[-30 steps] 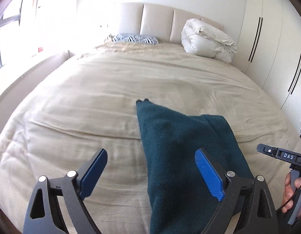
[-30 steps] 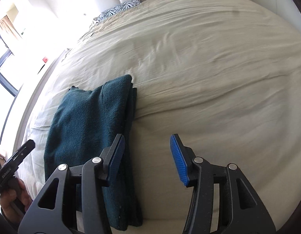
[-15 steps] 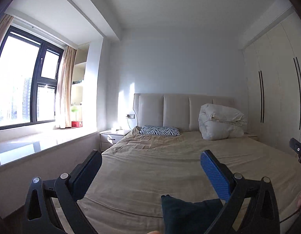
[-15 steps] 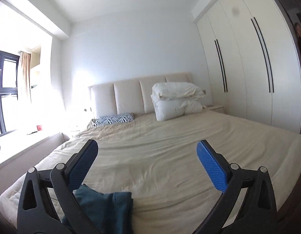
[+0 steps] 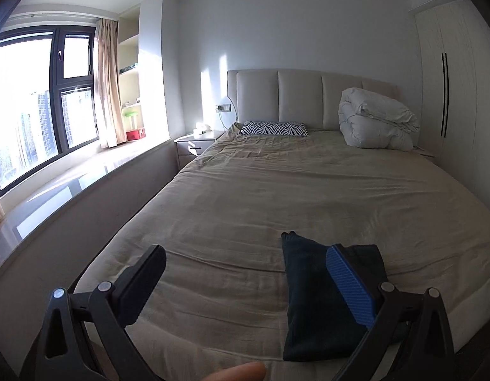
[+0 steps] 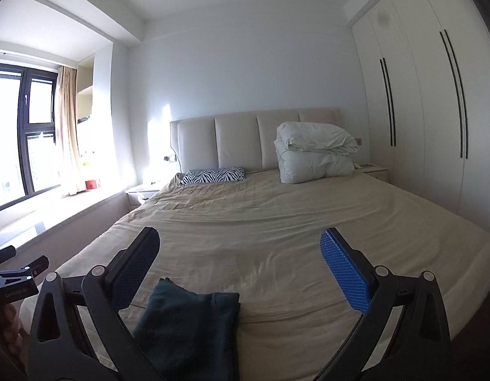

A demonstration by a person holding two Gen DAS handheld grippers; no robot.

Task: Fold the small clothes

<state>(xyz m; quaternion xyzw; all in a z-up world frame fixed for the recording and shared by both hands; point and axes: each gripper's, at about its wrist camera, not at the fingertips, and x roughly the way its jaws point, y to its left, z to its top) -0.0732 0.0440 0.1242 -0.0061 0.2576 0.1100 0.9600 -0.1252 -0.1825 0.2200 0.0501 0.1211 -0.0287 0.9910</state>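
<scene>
Two grippers hang above the near end of the bed (image 5: 276,197), both with their fingers spread wide and nothing between them. On the left gripper (image 5: 245,282) one black finger (image 5: 140,289) stands at the left and a blue-padded one at the right, which in that view overlaps the dark teal folded garment (image 5: 311,301) without touching it. The right gripper (image 6: 238,270) has just been opening its fingers (image 6: 343,273) to full width, with only the bedcover seen through the gap. The garment (a knitted piece, folded into a narrow oblong) lies flat on the beige cover near the foot edge, its cuffed end pointing toward the headboard (image 6: 254,139). In the right wrist view it sits low and left of centre (image 6: 194,327), partly behind the left finger. At the far end lie a zebra-print pillow (image 5: 273,128) and a bundled white duvet (image 5: 375,120), well apart from the garment. A fingertip (image 5: 241,373) shows at the bottom edge of the left wrist view, and part of the left gripper's body shows at the left edge of the right wrist view
</scene>
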